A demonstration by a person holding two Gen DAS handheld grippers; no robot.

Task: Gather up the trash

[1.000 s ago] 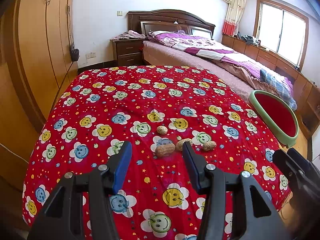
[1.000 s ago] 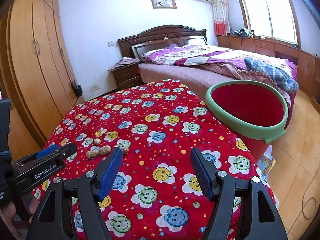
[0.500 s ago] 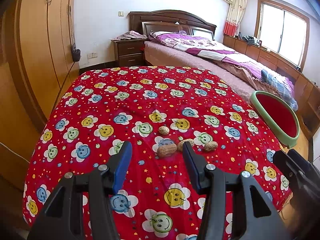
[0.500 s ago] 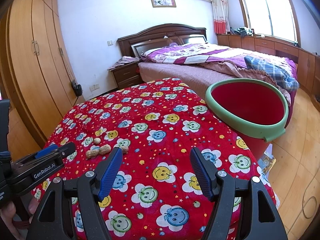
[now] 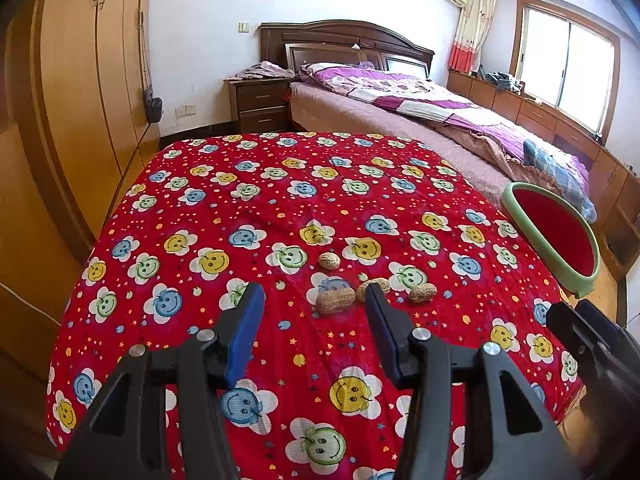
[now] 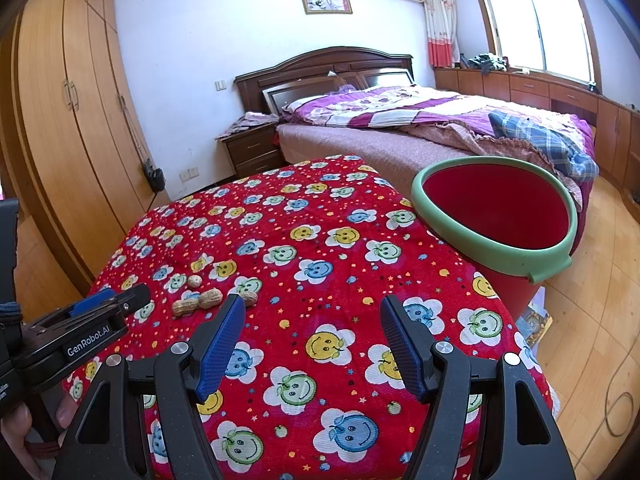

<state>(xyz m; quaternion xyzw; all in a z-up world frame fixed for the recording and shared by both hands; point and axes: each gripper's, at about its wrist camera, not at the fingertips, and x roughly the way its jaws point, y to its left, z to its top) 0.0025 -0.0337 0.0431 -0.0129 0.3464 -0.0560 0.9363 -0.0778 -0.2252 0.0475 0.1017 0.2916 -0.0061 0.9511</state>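
So both grippers are hanging low over the near end of the surface [image 5: 280, 200] with its red smiley-flower cloth, and both sets of jaws are standing spread wide with nothing between them. The left gripper [image 5: 314, 302] is sitting right behind the trash: one peanut shell [image 5: 335, 301] is lying just ahead of its jaws, pretty much lined up with the gap, another [image 5: 374, 286] is peeking out just past the tip of its right jaw, a third [image 5: 423, 293] is lying a bit off to the right of that, and a rounder one [image 5: 329, 261] is sitting a little farther ahead. The right gripper [image 6: 312, 314] is pointing at bare cloth, with that same cluster of peanut shells [image 6: 198, 302] ahead and to the left of its jaws. Farther out, ahead-right of the right jaws, the red bin [image 6: 496, 216] with the green rim is waiting beside the surface, and what I can see of its inside is looking empty. So four shells are lying out and need binning.
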